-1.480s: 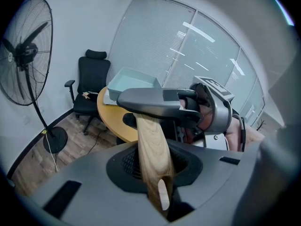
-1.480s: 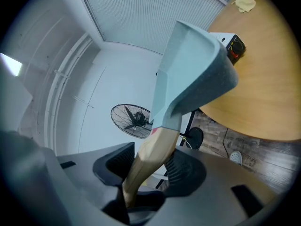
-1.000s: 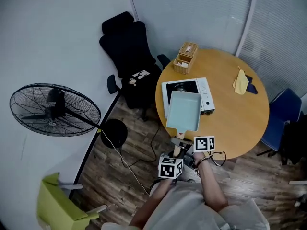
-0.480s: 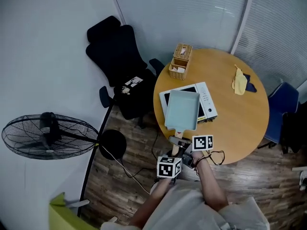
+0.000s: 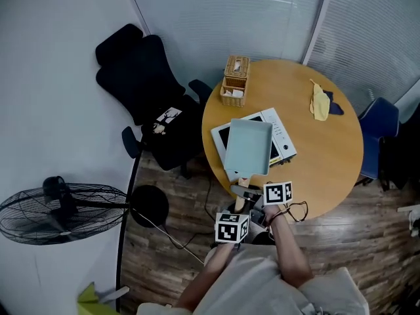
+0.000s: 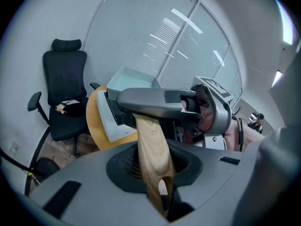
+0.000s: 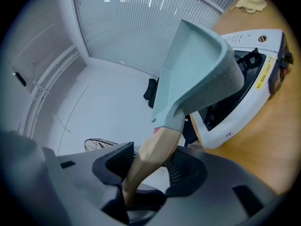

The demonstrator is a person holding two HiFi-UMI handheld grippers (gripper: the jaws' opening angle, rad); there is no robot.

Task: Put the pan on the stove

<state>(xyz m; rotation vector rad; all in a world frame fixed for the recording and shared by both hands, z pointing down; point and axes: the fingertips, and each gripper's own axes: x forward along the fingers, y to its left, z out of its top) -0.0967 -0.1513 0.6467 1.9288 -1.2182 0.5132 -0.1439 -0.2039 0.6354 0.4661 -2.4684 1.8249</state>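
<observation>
A pale blue-grey rectangular pan (image 5: 249, 146) with a wooden handle (image 5: 243, 184) hangs over the white stove (image 5: 283, 136) on the round wooden table (image 5: 328, 163). Both grippers hold the handle at the table's near edge. My left gripper (image 5: 240, 207) is shut on the handle's end (image 6: 153, 145). My right gripper (image 5: 245, 193) clamps the handle (image 7: 150, 159) nearer the pan (image 7: 197, 65); its jaws have just been opening slightly, the handle still touching both pads. In the left gripper view the right gripper's jaw crosses the handle in front of the pan (image 6: 131, 79). The stove (image 7: 254, 79) lies beneath the pan.
A wicker basket (image 5: 235, 81) stands at the table's far left edge and a yellow cloth (image 5: 318, 102) lies at the far right. A black office chair (image 5: 141, 77) is left of the table, a blue chair (image 5: 377, 126) right. A floor fan (image 5: 59, 212) stands lower left.
The pan has moved away from me, further over the stove, and now covers most of its dark top. Both grippers went with it, and the head view has shifted.
</observation>
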